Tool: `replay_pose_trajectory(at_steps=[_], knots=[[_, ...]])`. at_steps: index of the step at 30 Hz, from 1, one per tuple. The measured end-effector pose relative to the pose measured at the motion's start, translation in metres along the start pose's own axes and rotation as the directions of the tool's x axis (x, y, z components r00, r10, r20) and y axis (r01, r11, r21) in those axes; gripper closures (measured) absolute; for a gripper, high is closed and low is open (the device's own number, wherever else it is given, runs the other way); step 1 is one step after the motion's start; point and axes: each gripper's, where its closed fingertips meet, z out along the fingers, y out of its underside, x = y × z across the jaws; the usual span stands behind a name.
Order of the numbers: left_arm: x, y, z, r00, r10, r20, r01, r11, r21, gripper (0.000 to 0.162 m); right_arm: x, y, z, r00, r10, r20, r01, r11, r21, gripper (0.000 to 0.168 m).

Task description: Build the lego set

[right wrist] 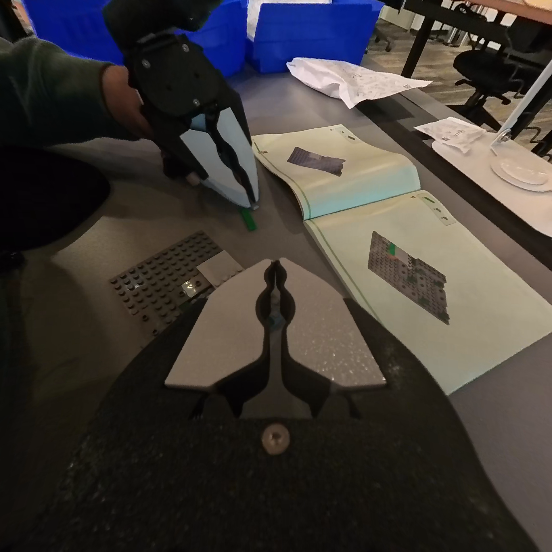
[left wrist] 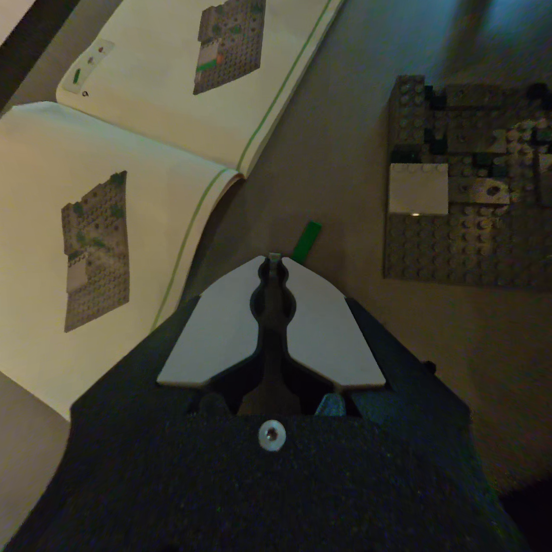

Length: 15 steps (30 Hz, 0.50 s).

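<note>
My left gripper [left wrist: 274,259] is shut on a small pale grey piece [left wrist: 274,255] pinched at its fingertips, low over the grey table. A green flat tile [left wrist: 307,241] lies on the table just beyond the tips, to the right. The grey studded baseplate build [left wrist: 433,248] with a white sloped block [left wrist: 418,188] sits at the right. In the right wrist view, my right gripper [right wrist: 276,263] is shut with nothing seen in it, over the near right part of the baseplate [right wrist: 155,280]. The left gripper [right wrist: 253,206] stands over the green tile [right wrist: 248,219] there.
An open instruction booklet [left wrist: 113,167] lies left of the left gripper and right of the baseplate in the right wrist view [right wrist: 388,245]. Blue bins [right wrist: 310,33], white paper bags [right wrist: 352,77] and a white plate [right wrist: 519,176] stand farther back. A person's sleeve [right wrist: 44,98] is at left. The gap from one gripper's tips to the other's is roughly 15 cm.
</note>
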Motion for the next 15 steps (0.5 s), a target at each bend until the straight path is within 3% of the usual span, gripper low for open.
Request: replay_pose_trajectory(at_steps=[1, 8, 12, 15], knots=[[0.000, -0.003, 0.000, 1.000, 0.007, -0.003, -0.007, 1.000, 0.007, 0.162, 0.000, -0.001, -0.001, 1.000, -0.001, -0.002, 0.001, 1.000, 0.004, 0.168], [-0.003, -0.027, 0.009, 0.997, 0.073, -0.018, -0.073, 0.997, 0.005, 0.162, 0.000, -0.004, -0.005, 1.000, -0.005, -0.001, 0.005, 1.000, 0.017, 0.168], [-0.017, -0.022, -0.002, 0.997, 0.072, 0.011, -0.072, 0.996, -0.045, 0.162, 0.000, -0.005, -0.009, 1.000, -0.021, -0.011, 0.021, 1.000, 0.019, 0.168], [-0.023, -0.008, -0.007, 1.000, 0.027, -0.010, -0.028, 0.996, -0.089, 0.149, 0.000, -0.005, -0.009, 1.000, -0.008, 0.006, 0.008, 1.000, 0.026, 0.168]])
